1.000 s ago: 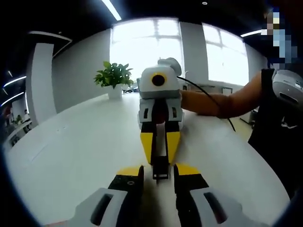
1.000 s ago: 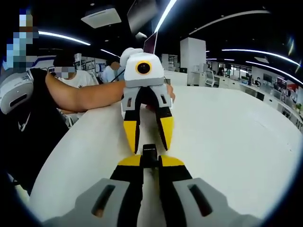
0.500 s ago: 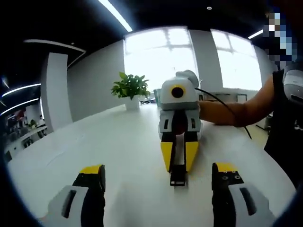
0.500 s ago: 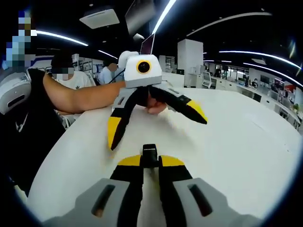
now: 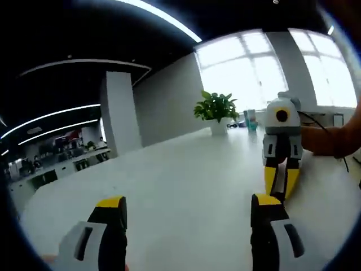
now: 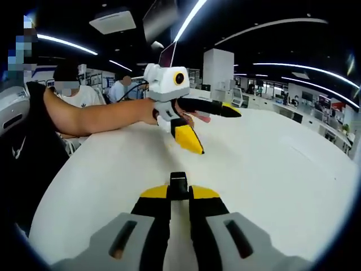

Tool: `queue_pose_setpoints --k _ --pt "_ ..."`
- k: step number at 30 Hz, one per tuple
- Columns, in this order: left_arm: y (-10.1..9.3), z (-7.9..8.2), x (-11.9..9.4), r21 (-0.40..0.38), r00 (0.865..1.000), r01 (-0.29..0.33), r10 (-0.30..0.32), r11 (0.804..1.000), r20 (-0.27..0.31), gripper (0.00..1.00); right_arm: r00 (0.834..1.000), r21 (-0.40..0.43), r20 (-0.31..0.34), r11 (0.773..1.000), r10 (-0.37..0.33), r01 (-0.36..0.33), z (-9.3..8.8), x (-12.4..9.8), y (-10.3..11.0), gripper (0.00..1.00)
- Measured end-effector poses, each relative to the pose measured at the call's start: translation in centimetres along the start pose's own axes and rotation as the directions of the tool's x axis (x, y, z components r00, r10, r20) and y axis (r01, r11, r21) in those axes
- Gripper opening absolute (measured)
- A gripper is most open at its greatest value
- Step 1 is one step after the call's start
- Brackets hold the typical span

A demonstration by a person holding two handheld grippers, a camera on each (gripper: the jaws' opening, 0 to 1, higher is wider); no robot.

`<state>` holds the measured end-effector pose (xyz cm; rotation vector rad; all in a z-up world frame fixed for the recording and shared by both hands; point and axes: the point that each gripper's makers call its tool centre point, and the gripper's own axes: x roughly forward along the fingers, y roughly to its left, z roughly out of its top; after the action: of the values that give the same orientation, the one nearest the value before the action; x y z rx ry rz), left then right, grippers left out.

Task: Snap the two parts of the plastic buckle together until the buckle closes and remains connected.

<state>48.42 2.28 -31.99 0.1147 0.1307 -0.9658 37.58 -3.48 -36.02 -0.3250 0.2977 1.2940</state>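
Observation:
The black plastic buckle (image 6: 179, 184) pokes up between the yellow-tipped jaws of my right gripper (image 6: 179, 192), which is shut on it just above the white table (image 6: 271, 169). Beyond it my left gripper (image 6: 220, 132) hovers over the table, rolled on its side, jaws spread wide and empty. In the left gripper view my left gripper (image 5: 189, 203) stands wide open with only bare table (image 5: 186, 169) between the jaws. My right gripper (image 5: 280, 189) appears there at the right, jaws together; what it holds is too blurred to make out.
A potted plant (image 5: 217, 107) stands at the table's far end by bright windows. The person's arm (image 6: 96, 116) reaches in from the left behind my left gripper. Other people (image 6: 70, 84) sit at desks in the background.
My left gripper opened wide, let go of the buckle and swung away to the left, rolling onto its side. My right gripper has stayed shut on the buckle.

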Motion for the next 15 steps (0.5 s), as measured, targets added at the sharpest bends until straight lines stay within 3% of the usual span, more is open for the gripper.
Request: queue_pose_setpoints --k 1,5,15 --pt "0.98 0.34 -0.22 -0.003 0.999 -0.042 0.042 0.999 0.015 0.87 1.0 0.0 -0.001 1.0 -0.003 0.003 -0.03 -0.01 -0.06 0.09" --pt "1.52 0.73 -0.54 -0.072 0.997 -0.057 0.06 0.996 0.041 0.89 1.0 0.004 0.001 1.0 -0.008 0.008 -0.02 -0.06 -0.22 0.09" --pt "1.86 0.24 -0.72 -0.02 0.995 -0.094 0.095 0.995 0.024 0.88 0.999 0.017 0.008 0.999 -0.035 0.035 0.09 -0.33 -0.91 0.09"
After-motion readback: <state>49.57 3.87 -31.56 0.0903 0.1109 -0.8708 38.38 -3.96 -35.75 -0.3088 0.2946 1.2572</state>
